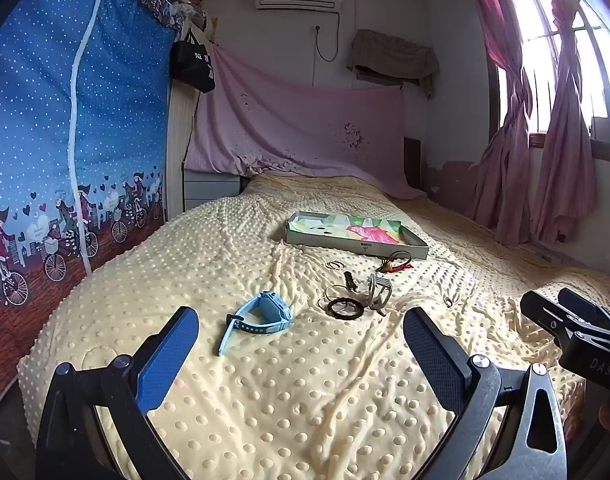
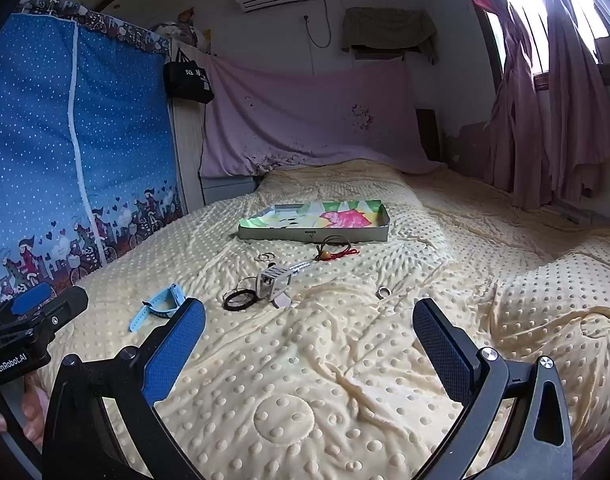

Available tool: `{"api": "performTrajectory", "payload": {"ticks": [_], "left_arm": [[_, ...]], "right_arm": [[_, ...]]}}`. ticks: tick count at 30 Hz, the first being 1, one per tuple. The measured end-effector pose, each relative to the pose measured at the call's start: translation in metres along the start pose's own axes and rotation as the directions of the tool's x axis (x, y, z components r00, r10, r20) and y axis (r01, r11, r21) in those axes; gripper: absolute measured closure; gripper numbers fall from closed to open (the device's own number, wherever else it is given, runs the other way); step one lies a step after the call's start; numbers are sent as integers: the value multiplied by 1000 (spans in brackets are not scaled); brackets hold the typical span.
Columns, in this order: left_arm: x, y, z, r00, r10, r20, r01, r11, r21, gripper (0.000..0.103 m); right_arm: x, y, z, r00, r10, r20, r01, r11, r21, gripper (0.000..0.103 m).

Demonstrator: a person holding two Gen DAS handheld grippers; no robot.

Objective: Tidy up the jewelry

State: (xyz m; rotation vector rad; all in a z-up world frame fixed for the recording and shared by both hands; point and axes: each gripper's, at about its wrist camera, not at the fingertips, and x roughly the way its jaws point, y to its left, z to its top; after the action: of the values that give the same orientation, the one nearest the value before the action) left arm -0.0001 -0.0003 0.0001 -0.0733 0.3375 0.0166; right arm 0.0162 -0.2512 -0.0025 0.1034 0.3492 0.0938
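A bed [image 1: 305, 380] under a cream dotted blanket carries a shallow tray [image 1: 357, 246] far ahead. Before it lies scattered jewelry: a blue watch [image 1: 261, 318], nearest, its strap running toward the lower left, then a black ring [image 1: 347, 308]. The left gripper [image 1: 301, 344] hangs wide open, nearer the watch; the right gripper [image 2: 309, 340] is equally wide, empty.

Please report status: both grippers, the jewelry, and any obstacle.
Left gripper open, empty; right gripper open, empty. Blue watch, rings, cords loose on blanket, outside tray. Nothing in the way.
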Motion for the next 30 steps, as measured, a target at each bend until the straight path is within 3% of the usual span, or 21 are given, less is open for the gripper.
{"api": "performTrajectory", "payload": {"ticks": [30], "left_arm": [[7, 4, -8, 1000, 4, -3, -4, 1000, -4, 0]], "right_arm": [[1, 0, -3, 1000, -2, -9, 2, 1000, 1, 1]]}}
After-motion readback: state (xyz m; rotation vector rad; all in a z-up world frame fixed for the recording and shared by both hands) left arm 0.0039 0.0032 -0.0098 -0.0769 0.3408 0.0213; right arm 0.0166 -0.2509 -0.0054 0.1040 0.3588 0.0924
